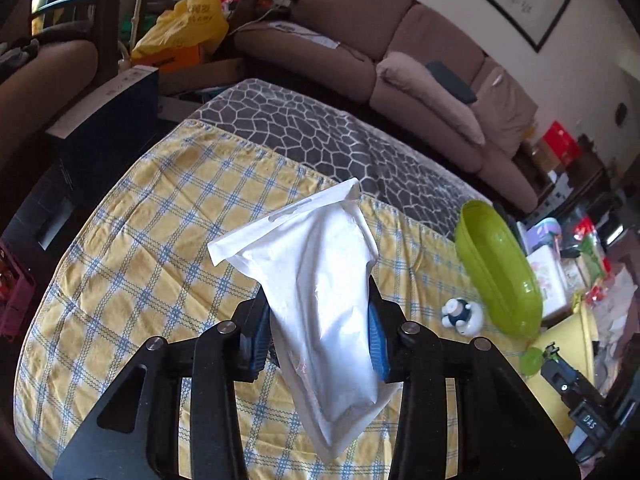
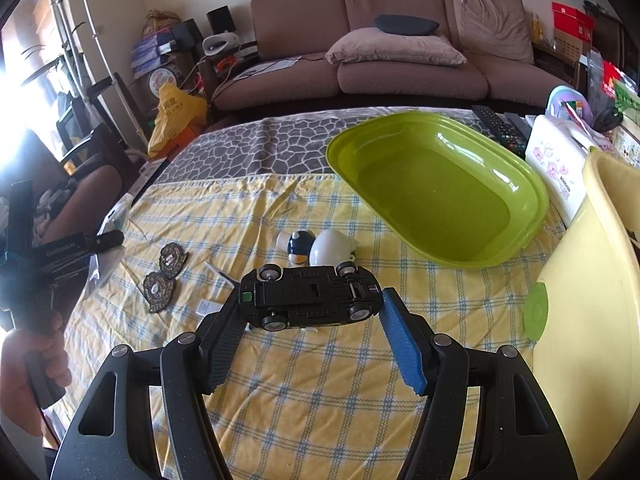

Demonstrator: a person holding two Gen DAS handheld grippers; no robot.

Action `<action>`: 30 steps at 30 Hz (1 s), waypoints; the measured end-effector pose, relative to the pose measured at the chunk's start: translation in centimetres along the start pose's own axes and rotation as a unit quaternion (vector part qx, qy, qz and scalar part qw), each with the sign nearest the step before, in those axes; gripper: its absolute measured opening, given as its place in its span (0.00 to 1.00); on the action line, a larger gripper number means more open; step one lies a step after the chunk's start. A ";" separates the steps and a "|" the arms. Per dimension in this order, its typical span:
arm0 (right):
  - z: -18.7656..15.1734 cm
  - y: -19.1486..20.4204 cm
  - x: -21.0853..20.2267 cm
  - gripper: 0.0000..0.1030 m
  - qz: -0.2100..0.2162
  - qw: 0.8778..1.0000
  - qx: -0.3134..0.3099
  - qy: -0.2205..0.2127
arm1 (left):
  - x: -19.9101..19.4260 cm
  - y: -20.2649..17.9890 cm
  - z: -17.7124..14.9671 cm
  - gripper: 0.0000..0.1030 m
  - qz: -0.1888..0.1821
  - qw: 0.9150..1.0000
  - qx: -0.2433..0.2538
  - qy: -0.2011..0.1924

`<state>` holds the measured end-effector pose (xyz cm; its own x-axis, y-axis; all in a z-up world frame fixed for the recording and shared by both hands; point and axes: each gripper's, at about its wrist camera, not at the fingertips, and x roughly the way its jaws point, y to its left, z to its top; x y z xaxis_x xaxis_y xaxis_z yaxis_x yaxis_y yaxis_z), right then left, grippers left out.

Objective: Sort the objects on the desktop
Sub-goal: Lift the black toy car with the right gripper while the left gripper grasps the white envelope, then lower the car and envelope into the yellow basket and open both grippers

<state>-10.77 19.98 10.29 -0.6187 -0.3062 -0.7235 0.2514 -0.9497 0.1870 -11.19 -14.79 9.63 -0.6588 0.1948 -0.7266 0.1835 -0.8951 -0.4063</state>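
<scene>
White pouch (image 1: 320,304) clamped mid-body in left gripper (image 1: 318,332), held above counter at frame centre. Black toy car (image 2: 308,296), belly-up, spanned end to end by right gripper (image 2: 310,312) — jaws wide, contact not discernible. Best carried level to green tub (image 2: 532,216), upper right. Yellow checked cloth (image 2: 320,392) wrinkled; brown sofa (image 2: 400,72) behind.

White pouch (image 1: 320,300): smooth semi-gloss plastic film. Toy car (image 2: 310,298) underside: matt black plastic. Green basin (image 2: 440,192): glossy plastic. Checked cloth (image 2: 320,380): soft woven fabric, creased. Right tool (image 2: 314,312) pads: textured blue rubber look.
</scene>
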 end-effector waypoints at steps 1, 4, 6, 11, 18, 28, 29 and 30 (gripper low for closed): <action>0.2 -0.2 -0.5 0.66 0.001 1.000 0.002 -0.006 | -0.5 -0.4 0.1 0.36 -0.006 1.000 0.002 -0.004; 1.1 -0.8 -2.5 0.66 -0.003 1.000 0.007 -0.030 | -1.7 -1.7 0.1 0.36 -0.023 1.000 0.015 -0.010; 1.7 -1.4 -4.2 0.66 -0.013 0.999 0.010 -0.047 | -2.3 -2.9 -0.2 0.36 -0.033 0.999 0.028 -0.010; 2.8 -4.2 -9.3 0.66 -0.045 0.994 0.032 -0.095 | -3.2 -7.3 -1.3 0.36 -0.058 0.995 0.081 -0.009; 2.2 -9.9 -14.9 0.66 -0.139 0.982 0.057 -0.110 | -2.8 -17.1 -4.9 0.36 -0.118 0.980 0.159 0.026; -2.7 -19.0 -18.4 0.66 -0.196 0.972 0.116 -0.052 | -3.5 -35.9 -10.2 0.37 -0.227 0.929 0.284 0.072; -3.1 -19.6 -18.1 0.66 -0.201 0.971 0.119 -0.040 | -3.4 -37.6 -10.8 0.37 -0.233 0.924 0.294 0.076; -3.6 -20.3 -17.7 0.66 -0.205 0.971 0.123 -0.025 | -3.3 -39.3 -11.4 0.37 -0.237 0.920 0.303 0.079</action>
<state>-2.26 44.88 16.88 -0.6661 0.1045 -0.7385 -0.2057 -0.9775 0.0472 -7.94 24.28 21.69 -0.4362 0.6340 -0.6386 -0.5688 -0.7442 -0.3503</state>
